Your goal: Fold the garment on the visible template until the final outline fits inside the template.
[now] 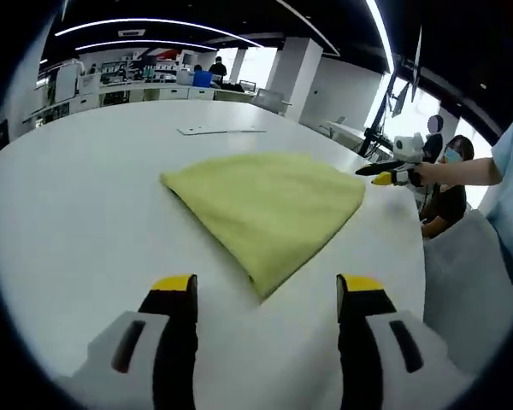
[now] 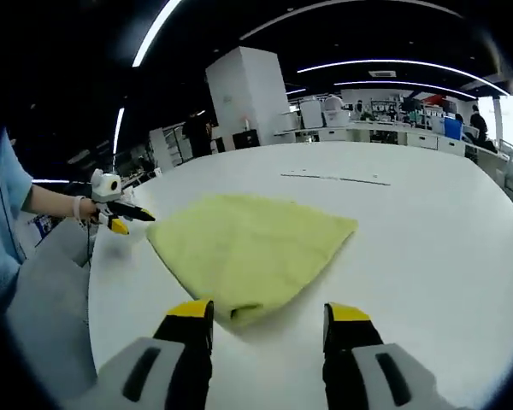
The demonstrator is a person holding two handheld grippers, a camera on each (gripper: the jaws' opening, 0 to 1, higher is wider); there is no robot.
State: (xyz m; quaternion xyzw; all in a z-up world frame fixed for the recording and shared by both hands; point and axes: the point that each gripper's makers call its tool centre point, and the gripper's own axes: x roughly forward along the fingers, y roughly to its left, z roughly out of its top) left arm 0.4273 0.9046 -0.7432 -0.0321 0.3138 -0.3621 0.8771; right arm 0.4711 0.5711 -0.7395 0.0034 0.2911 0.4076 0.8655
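The garment (image 1: 269, 209), a soft yellow-green cloth, lies folded flat on the white tabletop (image 1: 85, 205). In the left gripper view it forms a rough wedge: a broad edge runs from 10 o'clock across to 2 o'clock, and the sides taper to a blunt corner at about 6 o'clock, just ahead of the left gripper (image 1: 268, 295). Its surface is mostly smooth, with faint creases and a doubled lip along the near fold.

The left gripper is released, its yellow-tipped jaws spread wide and holding nothing, the garment's near corner lying between and just beyond them. In the right gripper view the right gripper (image 2: 268, 316) is likewise spread open and empty, with the garment (image 2: 248, 243) just past its tips at 12 o'clock, the folded near edge showing a small rolled pocket.

White tabletop lies bare on all sides of the cloth, widest toward 9 o'clock in the left gripper view. A thin flat strip (image 1: 221, 131) lies well beyond the garment at 12 o'clock. The tabletop's curved edge runs near the cloth at 3 o'clock in the left gripper view.
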